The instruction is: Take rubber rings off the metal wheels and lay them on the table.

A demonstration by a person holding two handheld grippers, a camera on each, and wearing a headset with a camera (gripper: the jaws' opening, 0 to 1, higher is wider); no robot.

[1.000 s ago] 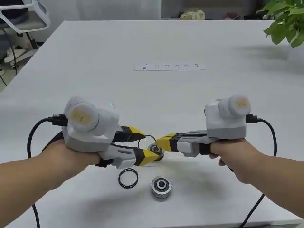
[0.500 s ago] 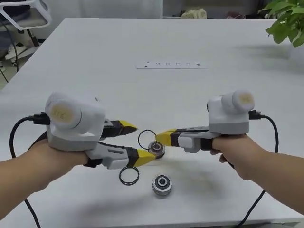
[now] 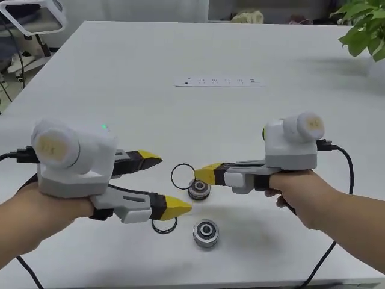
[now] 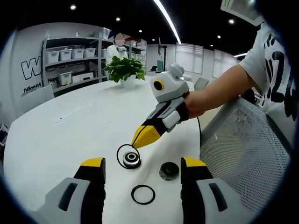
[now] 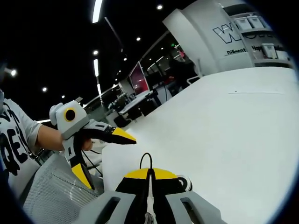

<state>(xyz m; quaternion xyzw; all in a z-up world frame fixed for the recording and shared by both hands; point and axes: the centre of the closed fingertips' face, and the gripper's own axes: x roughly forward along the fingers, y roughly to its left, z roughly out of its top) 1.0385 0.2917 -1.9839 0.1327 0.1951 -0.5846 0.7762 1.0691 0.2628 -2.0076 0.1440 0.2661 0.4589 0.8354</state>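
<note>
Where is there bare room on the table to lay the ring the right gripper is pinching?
The broad table between the power strip and the grippers is bare. Crowded near the front edge: left gripper, right gripper, far wheel, near wheel and a loose ring bunch there.

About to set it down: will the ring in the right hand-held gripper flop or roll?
Probably light and springy: the rubber ring holds a round loop though the right hand-held gripper pinches one edge. Likely settles flat, like the other ring on the table.
</note>
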